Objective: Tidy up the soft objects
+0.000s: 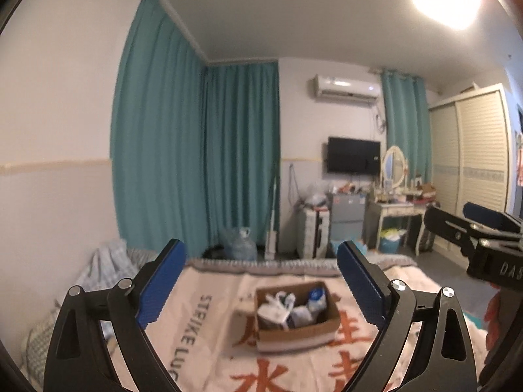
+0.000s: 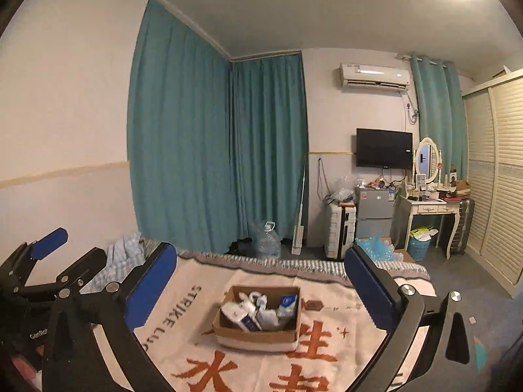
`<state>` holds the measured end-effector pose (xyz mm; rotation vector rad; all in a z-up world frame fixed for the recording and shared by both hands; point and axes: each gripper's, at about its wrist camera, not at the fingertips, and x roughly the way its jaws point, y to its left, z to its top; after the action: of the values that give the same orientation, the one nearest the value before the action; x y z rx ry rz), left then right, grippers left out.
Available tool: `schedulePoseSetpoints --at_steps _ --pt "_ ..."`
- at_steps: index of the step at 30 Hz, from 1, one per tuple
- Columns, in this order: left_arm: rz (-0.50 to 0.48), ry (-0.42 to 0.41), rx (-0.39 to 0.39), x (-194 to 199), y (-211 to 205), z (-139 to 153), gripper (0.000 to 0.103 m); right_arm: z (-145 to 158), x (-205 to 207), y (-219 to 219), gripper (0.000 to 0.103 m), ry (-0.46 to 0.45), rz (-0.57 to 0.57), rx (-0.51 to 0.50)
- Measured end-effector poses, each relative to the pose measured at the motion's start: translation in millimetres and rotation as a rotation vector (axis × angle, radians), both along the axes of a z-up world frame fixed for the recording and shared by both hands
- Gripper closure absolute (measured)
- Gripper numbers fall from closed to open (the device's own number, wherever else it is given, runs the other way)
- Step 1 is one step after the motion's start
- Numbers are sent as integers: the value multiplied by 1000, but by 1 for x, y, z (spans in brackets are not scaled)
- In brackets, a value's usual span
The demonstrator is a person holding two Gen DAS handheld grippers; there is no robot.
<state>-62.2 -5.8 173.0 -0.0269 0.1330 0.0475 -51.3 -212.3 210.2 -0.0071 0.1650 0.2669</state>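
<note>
An open cardboard box [image 1: 295, 330] sits on a bed blanket [image 1: 209, 326] printed with orange characters. It holds several white and blue soft packs and bags [image 1: 287, 305]. My left gripper [image 1: 261, 281] is open and empty, raised above the bed short of the box. My right gripper [image 2: 261, 281] is open and empty, also raised short of the box [image 2: 258, 326]. Each gripper shows at the edge of the other's view: the right one [image 1: 470, 225], the left one [image 2: 49, 248].
A crumpled checked cloth [image 2: 126, 254] lies at the bed's far left corner. Beyond the bed's foot stand a water jug [image 2: 268, 240], a suitcase [image 2: 340, 230], a small fridge [image 2: 374, 210] and a dressing table [image 2: 431, 209]. Teal curtains hang behind; a wardrobe [image 2: 497, 179] stands right.
</note>
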Motion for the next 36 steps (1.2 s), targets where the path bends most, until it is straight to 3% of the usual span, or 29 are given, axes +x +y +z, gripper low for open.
schedulePoseSetpoints --at_steps 9,13,15,18,25,36 --pt "41 104 6 29 2 -83 8 -95 44 0 0 45 -11 47" --pt "37 181 11 44 2 -123 8 -141 75 -7 0 115 -35 56" --pt "42 205 63 48 -4 -138 8 -157 88 -9 0 151 -41 42" --pt "10 238 41 56 -6 -152 8 -180 97 -7 0 184 -46 19" --pt "15 265 48 69 -6 -165 8 -203 102 -5 0 245 -42 17" --pt "21 276 27 72 5 -170 8 -203 104 3 0 254 -47 1"
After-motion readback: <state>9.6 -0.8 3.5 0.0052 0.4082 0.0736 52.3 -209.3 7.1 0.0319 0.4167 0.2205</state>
